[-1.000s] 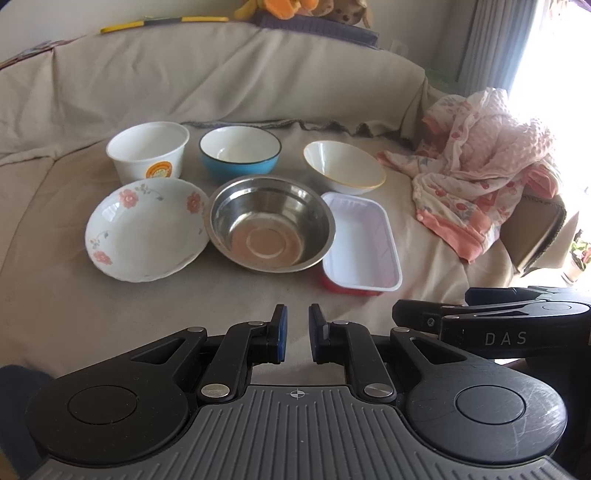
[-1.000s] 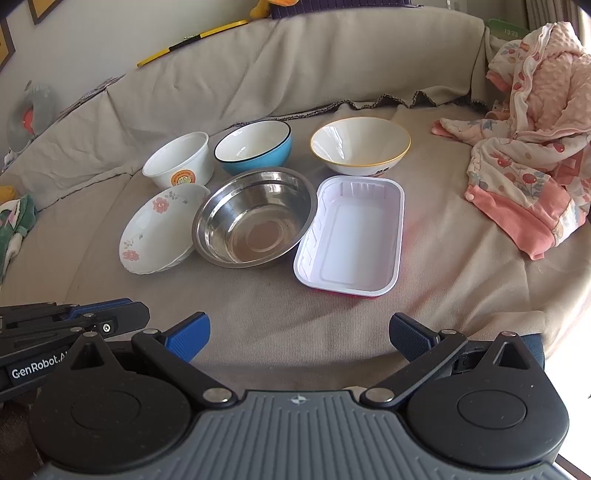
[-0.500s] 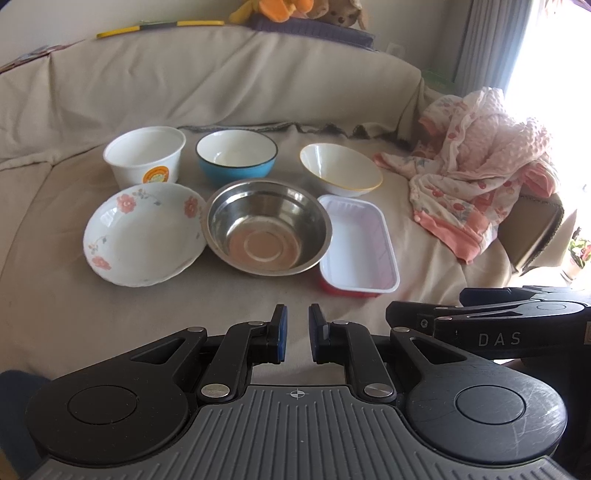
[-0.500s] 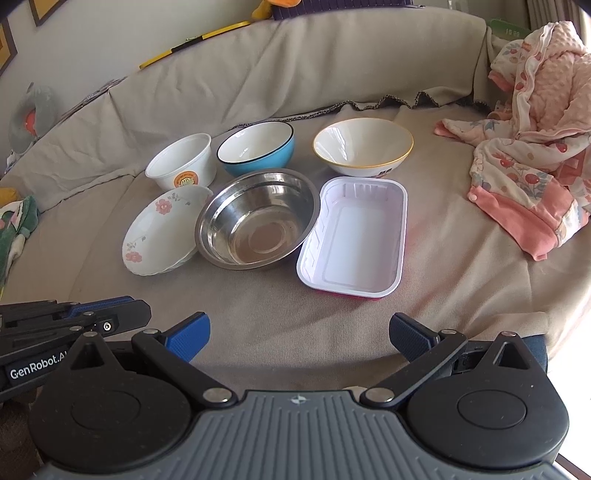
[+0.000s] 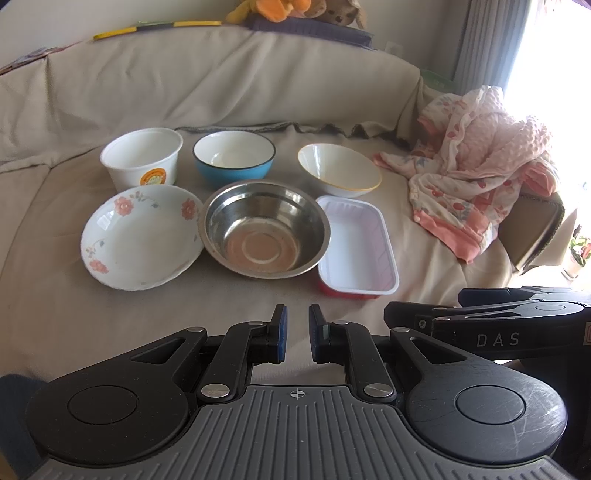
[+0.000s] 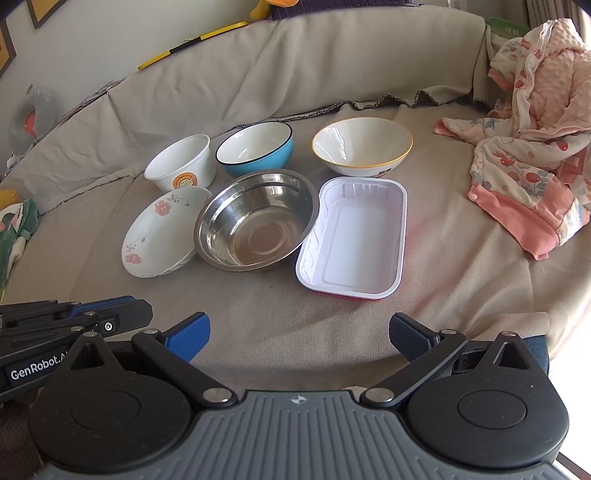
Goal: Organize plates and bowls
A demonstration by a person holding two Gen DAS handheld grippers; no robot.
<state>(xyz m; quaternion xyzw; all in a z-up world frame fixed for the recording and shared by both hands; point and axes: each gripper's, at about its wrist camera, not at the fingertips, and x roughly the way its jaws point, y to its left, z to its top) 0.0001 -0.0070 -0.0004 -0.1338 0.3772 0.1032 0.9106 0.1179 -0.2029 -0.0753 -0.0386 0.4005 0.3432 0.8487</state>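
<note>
Six dishes sit in two rows on a sofa seat draped with a beige cover point(image 5: 66, 325). In the back row, from the left, stand a white plastic tub point(image 5: 142, 157) with an orange sticker, a blue bowl point(image 5: 233, 157) with a white inside and dark rim, and a white bowl with a yellow rim point(image 5: 338, 170), which tilts a little. In the front row lie a floral plate point(image 5: 142, 236) with pink flowers, a stainless steel bowl point(image 5: 264, 227), and a rectangular white tray point(image 5: 356, 245) with a red underside. The steel bowl touches the floral plate on one side and the tray on the other. All are empty.

A pink patterned blanket point(image 5: 476, 184) lies bunched at the right end of the sofa, well apart from the dishes. Plush toys point(image 5: 295, 7) sit on top of the backrest.

The left claw point(image 5: 297, 336) hovers over the near edge of the seat, its jaws drawn to a narrow gap with nothing between them. The right claw point(image 6: 299, 332) hovers just beside it, jaws spread wide and empty. Neither touches a dish.
</note>
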